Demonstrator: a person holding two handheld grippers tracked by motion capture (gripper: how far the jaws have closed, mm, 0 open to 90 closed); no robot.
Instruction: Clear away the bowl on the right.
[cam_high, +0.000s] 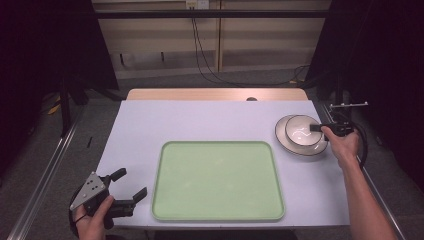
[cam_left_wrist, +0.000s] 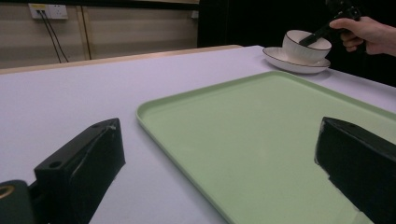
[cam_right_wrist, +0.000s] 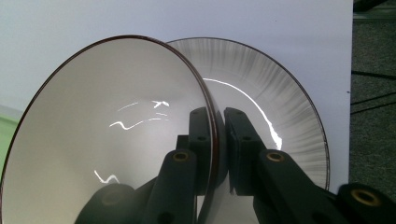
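A white bowl (cam_high: 303, 131) with a dark rim stands on a white plate (cam_high: 280, 134) at the table's right side. My right gripper (cam_high: 317, 128) is shut on the bowl's right rim, one jaw inside and one outside; in the right gripper view the bowl (cam_right_wrist: 107, 135) wall runs between the jaws of the gripper (cam_right_wrist: 217, 135) with the plate (cam_right_wrist: 275, 102) beneath. From the left gripper view the bowl (cam_left_wrist: 306, 46) and plate (cam_left_wrist: 292, 65) show far off. My left gripper (cam_high: 129, 184) stands open at the table's front left corner, beside the tray, and holds nothing (cam_left_wrist: 219, 154).
A large light green tray (cam_high: 218, 181) lies in the middle front of the pale table (cam_high: 200, 120); its near corner (cam_left_wrist: 261, 135) spreads between my left jaws. Cables hang at the back wall. Table edges drop off on both sides.
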